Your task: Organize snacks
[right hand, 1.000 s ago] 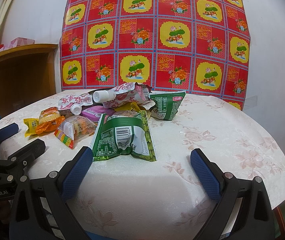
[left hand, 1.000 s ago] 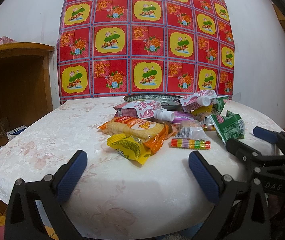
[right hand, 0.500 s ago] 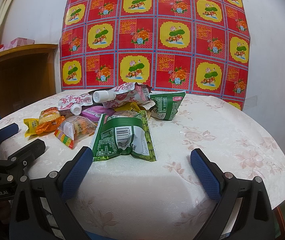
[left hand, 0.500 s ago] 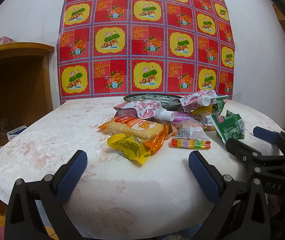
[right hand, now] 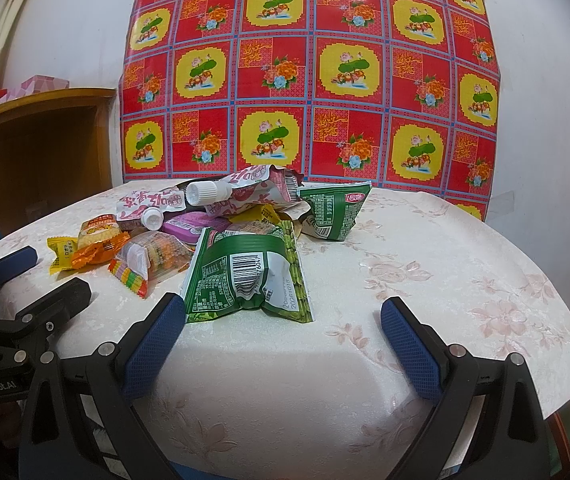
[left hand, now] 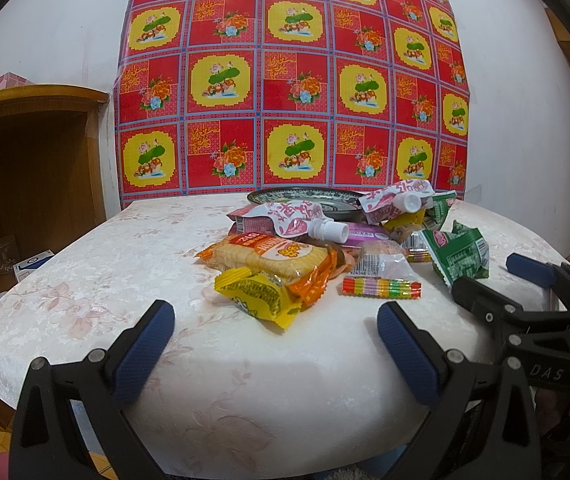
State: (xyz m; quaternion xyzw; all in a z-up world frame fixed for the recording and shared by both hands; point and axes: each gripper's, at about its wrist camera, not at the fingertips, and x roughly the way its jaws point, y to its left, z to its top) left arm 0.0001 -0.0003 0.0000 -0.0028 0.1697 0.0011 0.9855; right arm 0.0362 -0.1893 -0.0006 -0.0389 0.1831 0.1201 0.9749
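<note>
A pile of snacks lies mid-table. In the left wrist view a yellow packet [left hand: 259,294] is nearest, with an orange cracker pack [left hand: 269,254] behind it, a rainbow candy strip [left hand: 381,287], a spouted pouch [left hand: 297,218] and a green bag [left hand: 461,254]. My left gripper [left hand: 275,334] stands open, short of the yellow packet, nothing between its fingers. In the right wrist view a green bag [right hand: 245,276] lies just ahead of my open right gripper [right hand: 283,330], its left fingertip [right hand: 161,326] near the bag's corner. A second green bag [right hand: 335,212] and spouted pouches [right hand: 241,194] lie behind.
A patterned plate [left hand: 309,197] sits behind the pile by the red floral wall sheet [left hand: 293,80]. A wooden cabinet [left hand: 25,168] stands left of the round table with its white floral cloth [right hand: 425,272]. The right gripper [left hand: 525,292] shows at the left view's right edge.
</note>
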